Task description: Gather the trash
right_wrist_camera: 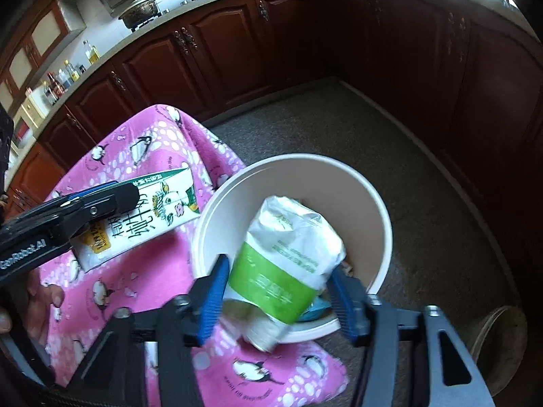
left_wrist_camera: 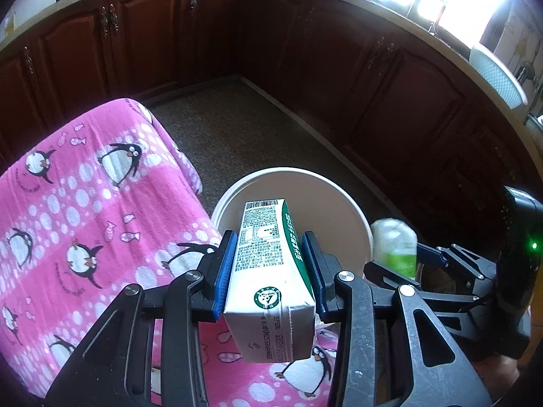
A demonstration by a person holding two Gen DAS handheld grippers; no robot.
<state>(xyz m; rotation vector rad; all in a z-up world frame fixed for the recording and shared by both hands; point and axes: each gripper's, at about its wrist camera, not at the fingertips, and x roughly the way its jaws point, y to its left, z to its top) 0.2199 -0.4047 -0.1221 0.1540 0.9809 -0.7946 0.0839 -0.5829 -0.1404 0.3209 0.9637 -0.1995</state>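
Observation:
My left gripper (left_wrist_camera: 268,268) is shut on a white and green milk carton (left_wrist_camera: 268,271), held at the near rim of a white bucket (left_wrist_camera: 315,186). The carton (right_wrist_camera: 142,217) and left gripper (right_wrist_camera: 101,203) also show in the right wrist view, over the pink cloth. A white and green crumpled bag (right_wrist_camera: 288,261) sits between the fingers of my right gripper (right_wrist_camera: 278,285), over the bucket (right_wrist_camera: 373,210). The bag is blurred, and there is a gap at the right finger (right_wrist_camera: 346,302), so the grip is unclear. The bag (left_wrist_camera: 397,244) and right gripper (left_wrist_camera: 441,264) appear right of the bucket in the left wrist view.
A pink penguin-print cloth (left_wrist_camera: 85,220) covers a surface left of the bucket. Dark wooden cabinets (left_wrist_camera: 152,34) and a countertop (right_wrist_camera: 135,34) ring the grey floor (left_wrist_camera: 237,129). A clear round container (right_wrist_camera: 499,335) stands on the floor at the right.

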